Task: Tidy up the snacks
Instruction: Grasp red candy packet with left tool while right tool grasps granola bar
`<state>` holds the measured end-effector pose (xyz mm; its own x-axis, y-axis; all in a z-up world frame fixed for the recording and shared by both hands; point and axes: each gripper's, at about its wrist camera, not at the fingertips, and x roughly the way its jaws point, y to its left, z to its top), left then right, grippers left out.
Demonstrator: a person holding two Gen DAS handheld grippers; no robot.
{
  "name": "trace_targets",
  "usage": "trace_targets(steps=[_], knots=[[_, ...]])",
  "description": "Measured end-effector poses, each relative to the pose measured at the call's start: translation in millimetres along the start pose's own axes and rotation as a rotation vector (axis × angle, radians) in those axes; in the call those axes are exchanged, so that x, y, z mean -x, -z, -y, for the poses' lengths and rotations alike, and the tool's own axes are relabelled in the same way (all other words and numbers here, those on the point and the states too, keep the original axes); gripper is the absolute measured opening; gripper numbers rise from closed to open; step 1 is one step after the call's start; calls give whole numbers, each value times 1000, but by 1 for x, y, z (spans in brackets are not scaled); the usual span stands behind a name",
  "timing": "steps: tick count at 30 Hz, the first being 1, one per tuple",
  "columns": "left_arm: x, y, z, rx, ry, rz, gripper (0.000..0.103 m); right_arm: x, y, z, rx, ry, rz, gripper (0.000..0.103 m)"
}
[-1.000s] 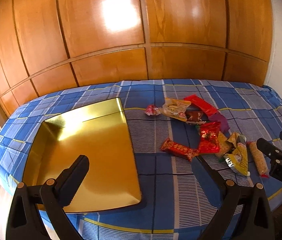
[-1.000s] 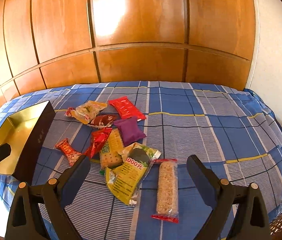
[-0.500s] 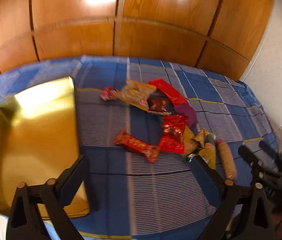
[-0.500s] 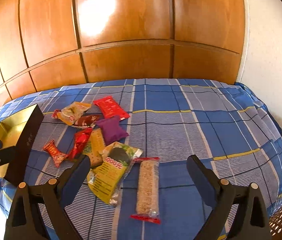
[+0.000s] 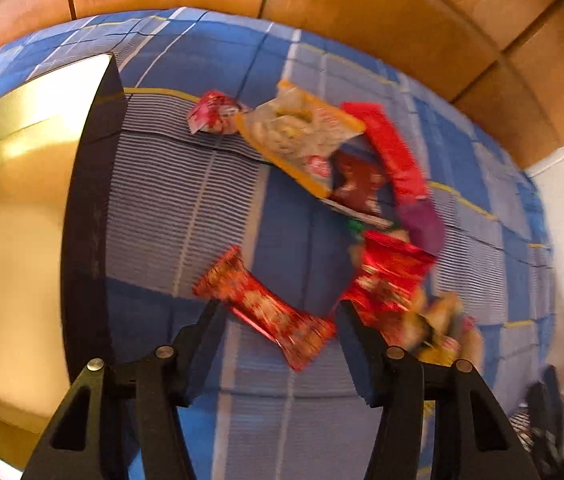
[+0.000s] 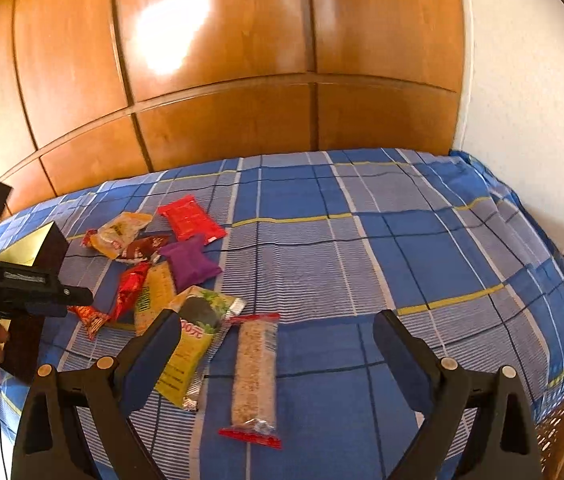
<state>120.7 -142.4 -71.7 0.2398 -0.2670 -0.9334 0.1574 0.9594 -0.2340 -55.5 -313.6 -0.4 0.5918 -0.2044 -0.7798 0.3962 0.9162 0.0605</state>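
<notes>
Over the blue checked bedspread (image 5: 185,208), beside the gold tray (image 5: 13,208), our left gripper (image 5: 277,316), jaws just narrowing yet unclamped, straddles the red candy wrapper (image 5: 265,312), while our right gripper (image 6: 277,336) gapes above the cereal bar (image 6: 253,372); next, we judge, comes pinching and traying.

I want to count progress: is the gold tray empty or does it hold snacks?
Empty: the tray shows only bare gold; every snack in view lies on the bedcover.

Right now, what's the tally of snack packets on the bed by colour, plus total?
Red packets: 3
Pink-red candy: 1
Yellow pouches: 2
Beige cracker pack: 1
Brown packet: 1
Purple packet: 1
Clear grain bar: 1
Total: 10
</notes>
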Motion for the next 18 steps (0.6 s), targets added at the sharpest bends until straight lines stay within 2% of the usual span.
trace_targets(steps=[2,3,5,6,9,11,13,18], knots=[[-9,-3,1,-1,-32,-4,55,-1,0,4,-12,-2,-3,98],[-14,-4,2,-11,-47,-2,50,-2,0,5,-15,-1,-5,98],[-14,-1,8,-65,-84,42,33,-2,0,8,-21,-2,-9,98],[-15,0,8,-92,-76,49,23,-3,0,11,-31,-4,-14,96],[-12,14,14,-183,-76,86,21,-10,-2,25,-107,-10,-59,79],[-10,29,14,-238,-84,116,21,-16,-1,33,-159,-26,-94,62],[-6,38,10,-277,-82,115,21,-24,1,37,-190,-51,-146,55],[-1,52,5,-307,-37,138,21,-46,12,23,-172,-133,-253,48]])
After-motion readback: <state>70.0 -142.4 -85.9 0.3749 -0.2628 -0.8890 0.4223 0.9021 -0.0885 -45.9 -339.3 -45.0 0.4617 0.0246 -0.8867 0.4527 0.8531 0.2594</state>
